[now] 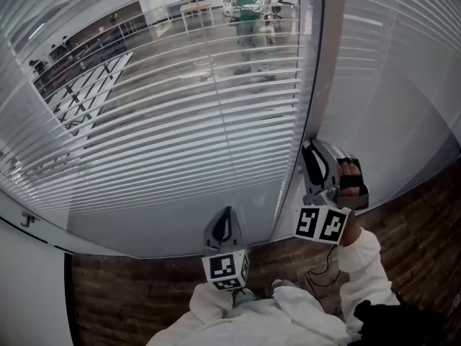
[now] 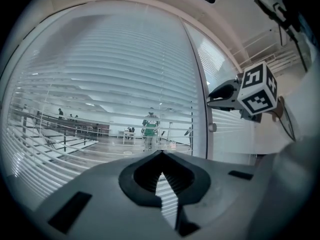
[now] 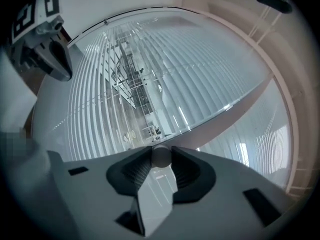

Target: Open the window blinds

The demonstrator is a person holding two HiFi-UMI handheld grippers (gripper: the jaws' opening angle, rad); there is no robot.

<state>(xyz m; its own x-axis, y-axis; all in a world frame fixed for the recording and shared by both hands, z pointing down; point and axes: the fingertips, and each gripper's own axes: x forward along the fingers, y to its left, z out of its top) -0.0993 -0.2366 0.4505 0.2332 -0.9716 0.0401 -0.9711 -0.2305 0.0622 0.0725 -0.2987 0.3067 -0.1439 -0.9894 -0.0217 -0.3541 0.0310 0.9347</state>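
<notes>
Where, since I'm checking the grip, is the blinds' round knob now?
In the right gripper view, the round knob sits clamped by the right hand-held gripper, on the frame post between the two blinds.

Head view steeply down; gripper views level, close, sharing blinds [image 1: 180,121].

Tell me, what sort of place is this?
Probably an office building: a glass partition with slatted blinds, desks and railings in a big hall seen through it, and a wood-pattern floor on this side.
</notes>
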